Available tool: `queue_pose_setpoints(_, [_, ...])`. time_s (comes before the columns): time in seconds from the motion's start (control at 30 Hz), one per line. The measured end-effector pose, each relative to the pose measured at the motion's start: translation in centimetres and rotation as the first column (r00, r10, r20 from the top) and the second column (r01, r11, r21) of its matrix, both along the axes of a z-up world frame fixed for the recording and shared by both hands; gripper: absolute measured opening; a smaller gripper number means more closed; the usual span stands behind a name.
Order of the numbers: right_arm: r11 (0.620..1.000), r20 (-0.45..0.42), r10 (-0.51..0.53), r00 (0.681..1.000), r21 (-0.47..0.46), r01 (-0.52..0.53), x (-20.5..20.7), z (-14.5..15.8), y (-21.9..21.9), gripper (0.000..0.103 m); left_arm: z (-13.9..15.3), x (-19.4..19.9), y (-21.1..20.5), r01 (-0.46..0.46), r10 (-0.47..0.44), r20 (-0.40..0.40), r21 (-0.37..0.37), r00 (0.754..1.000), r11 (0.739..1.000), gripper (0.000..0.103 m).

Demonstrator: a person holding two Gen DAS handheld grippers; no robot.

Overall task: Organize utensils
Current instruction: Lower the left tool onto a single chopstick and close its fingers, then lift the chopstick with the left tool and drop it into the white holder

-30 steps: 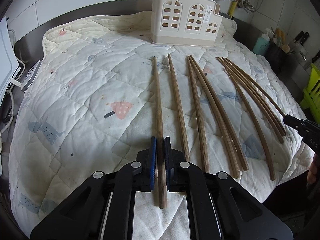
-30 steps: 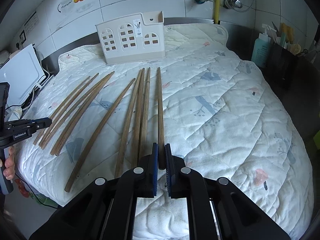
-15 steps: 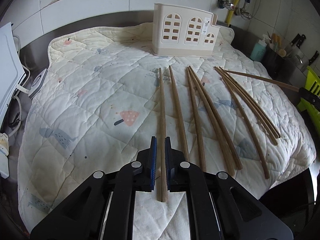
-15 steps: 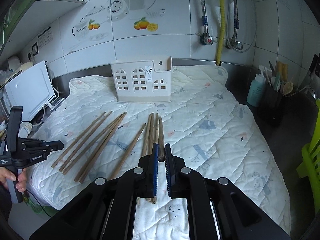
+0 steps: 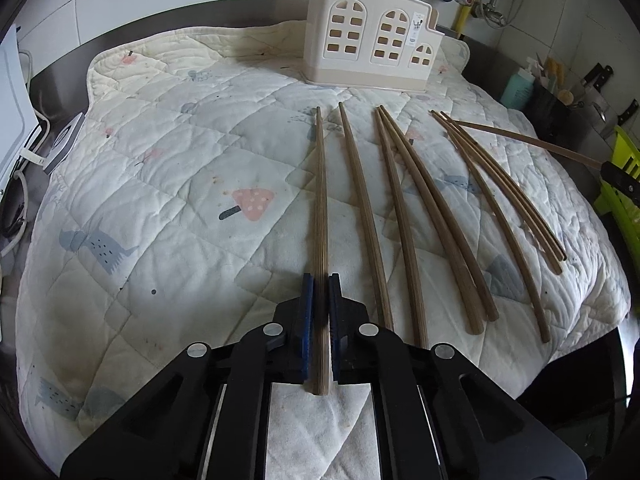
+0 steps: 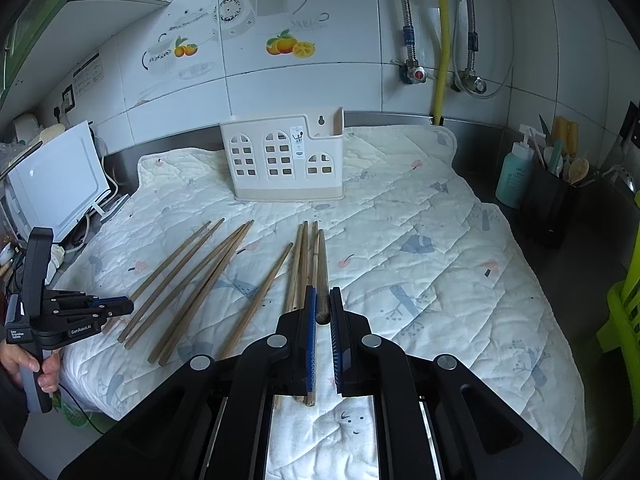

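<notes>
Several long brown chopsticks (image 5: 400, 204) lie side by side on a quilted mat (image 5: 160, 200). My left gripper (image 5: 321, 284) is shut on the leftmost chopstick (image 5: 320, 200), which lies flat on the mat. My right gripper (image 6: 321, 298) is shut on one chopstick (image 6: 322, 264), lifted above the rest; it shows in the left wrist view (image 5: 528, 142) raised at the right. A cream utensil holder (image 5: 372, 52) with window cut-outs stands at the mat's far edge, also in the right wrist view (image 6: 286, 160).
A white appliance (image 6: 56, 184) with cords stands left of the mat. A teal bottle (image 6: 514, 172) and a dark tub of utensils (image 6: 554, 200) stand at the right. A green rack (image 6: 628, 300) is at the right edge. Tiled wall and pipes lie behind.
My right gripper has closed on a chopstick and lifted it up and back off the mat. My left gripper stays shut on the leftmost chopstick and has barely moved.
</notes>
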State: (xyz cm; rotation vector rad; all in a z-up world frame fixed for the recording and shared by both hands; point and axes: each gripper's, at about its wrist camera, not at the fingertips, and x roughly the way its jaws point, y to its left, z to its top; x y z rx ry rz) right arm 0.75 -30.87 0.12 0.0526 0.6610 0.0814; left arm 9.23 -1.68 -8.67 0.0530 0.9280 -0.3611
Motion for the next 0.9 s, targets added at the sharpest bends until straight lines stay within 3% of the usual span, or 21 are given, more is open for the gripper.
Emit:
queue_pose_setpoints(0.4, [1.0, 0.051, 0.006, 0.999, 0.007, -0.007, 0.3, 2.4, -0.3, 0.007, 4.5, 0.2, 0.2, 0.015, -0.01, 0.087, -0.062, 0.996, 0.998, 0.005])
queue_pose_setpoints(0.9, [0.996, 0.133, 0.075, 0.988, -0.049, -0.069, 4.7, 8.9, -0.3, 0.007, 10.4, 4.5, 0.0, 0.021, -0.014, 0.187, -0.036, 0.982, 0.999, 0.005])
